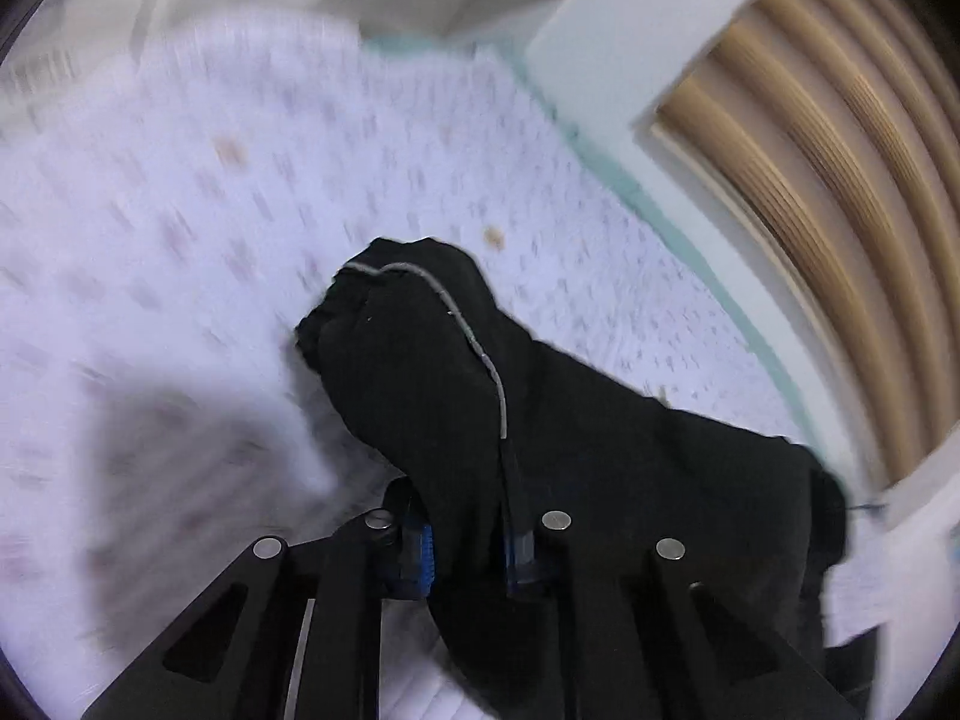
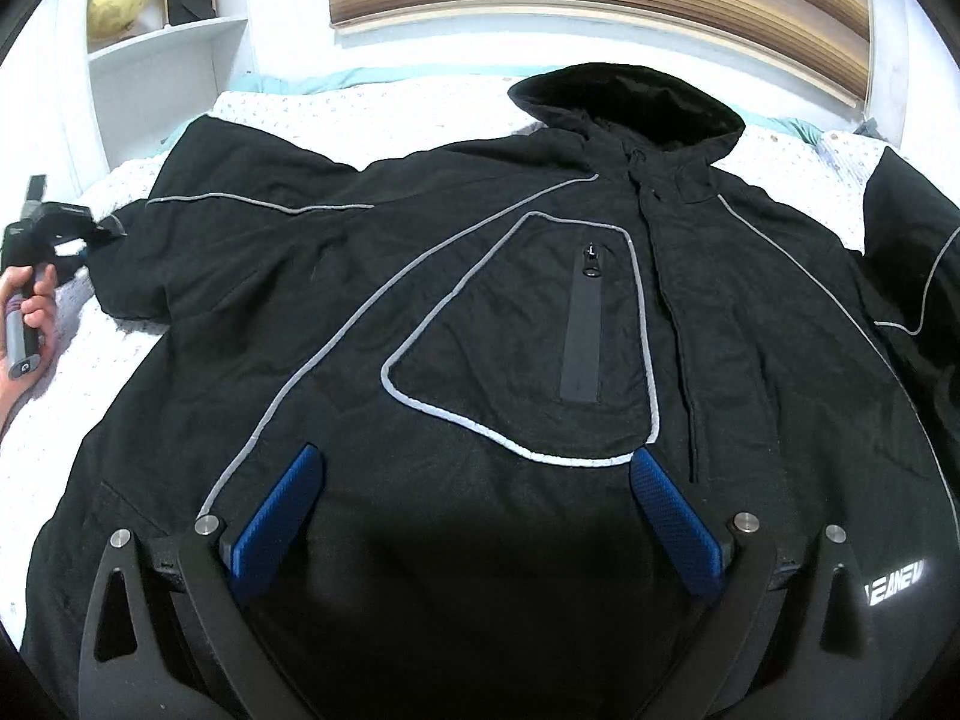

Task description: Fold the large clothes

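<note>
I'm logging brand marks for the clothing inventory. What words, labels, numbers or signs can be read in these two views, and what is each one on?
"EANEV": reflective white letters, only partly readable and perhaps mirrored or cut off, on the black jacket near its lower right edge.
Small round mark on the butt of the handle held in the person's hand: too small to read.
Zipper pull on the chest pocket: a tiny mark, unreadable.
Left wrist view: no text; blurred.

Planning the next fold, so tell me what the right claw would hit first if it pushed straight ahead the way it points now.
Most likely the black jacket itself: the open right claw angles down over the front panel, just short of the grey-piped chest pocket. Nothing shows in between, though depth is hard to judge in this view.
</note>
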A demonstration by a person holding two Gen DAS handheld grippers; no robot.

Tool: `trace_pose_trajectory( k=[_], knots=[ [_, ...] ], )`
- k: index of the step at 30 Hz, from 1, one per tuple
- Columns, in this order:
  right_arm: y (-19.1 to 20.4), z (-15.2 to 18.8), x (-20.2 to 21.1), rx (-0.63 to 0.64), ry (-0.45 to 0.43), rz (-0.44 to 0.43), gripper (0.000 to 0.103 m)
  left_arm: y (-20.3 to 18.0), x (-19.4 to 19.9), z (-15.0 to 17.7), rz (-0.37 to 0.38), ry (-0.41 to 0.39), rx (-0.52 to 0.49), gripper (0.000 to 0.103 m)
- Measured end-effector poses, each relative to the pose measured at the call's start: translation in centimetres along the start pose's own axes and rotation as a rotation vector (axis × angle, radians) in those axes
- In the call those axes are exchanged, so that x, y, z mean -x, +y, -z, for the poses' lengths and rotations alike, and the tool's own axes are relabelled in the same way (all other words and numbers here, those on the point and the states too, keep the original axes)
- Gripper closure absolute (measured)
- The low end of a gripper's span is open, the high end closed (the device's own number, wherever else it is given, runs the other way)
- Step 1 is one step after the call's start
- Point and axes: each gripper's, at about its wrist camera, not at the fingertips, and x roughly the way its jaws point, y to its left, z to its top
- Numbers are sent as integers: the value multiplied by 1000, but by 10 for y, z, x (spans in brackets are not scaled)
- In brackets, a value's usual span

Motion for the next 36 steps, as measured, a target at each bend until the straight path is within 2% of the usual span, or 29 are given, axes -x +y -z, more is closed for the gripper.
trace_pose_trajectory(
  k=[3, 4, 6, 8, 10, 13, 18, 21, 23, 25, 26, 28, 31, 35, 36],
  knots=[
    [-1, -1, -1, 0, 4, 1, 0, -8, 38, 2, -134, -89, -48, 87],
    [0, -1, -1, 1, 4, 0, 0, -6, 41, 3, -164, -82, -44, 87],
    [-1, -2, -2, 1, 5, 1, 0, -2, 30, 6, -242, -12, -35, 87],
    [-2, -2, -3, 0, 5, 2, 0, -3, 16, 13, -279, 27, -67, 88],
    [-3, -2, -3, -5, 4, 0, 0, -8, 25, 17, -230, -6, -91, 88],
    [-5, -2, -3, -11, 4, -3, 0, -36, 63, 16, -103, -91, -160, 88],
    [-3, -2, -3, -16, -2, -3, 0, -132, 129, 31, 135, -180, -357, 88],
    [-4, -2, -2, -24, -5, -6, 0, -198, 151, 59, 290, -173, -476, 88],
    [-5, -2, -2, -31, -7, -8, 0, -238, 151, 88, 406, -101, -542, 88],
    [-6, -2, -2, -43, -11, -10, 0, -267, 141, 119, 474, -17, -592, 88],
    [-7, -1, -1, -49, -13, -12, 0, -279, 130, 139, 484, 28, -622, 88],
    [-11, -1, 2, -75, -26, -9, 0, -300, 102, 177, 436, 94, -669, 88],
    [-23, 1, 10, -137, -56, -18, 0, -313, 66, 213, 407, 203, -672, 88],
    [-33, -1, 9, -187, -45, -56, 0, -312, 20, 253, 412, 452, -704, 84],
    [-34, -1, 8, -189, -34, -52, 0, -311, 15, 257, 404, 477, -711, 84]
  ],
)
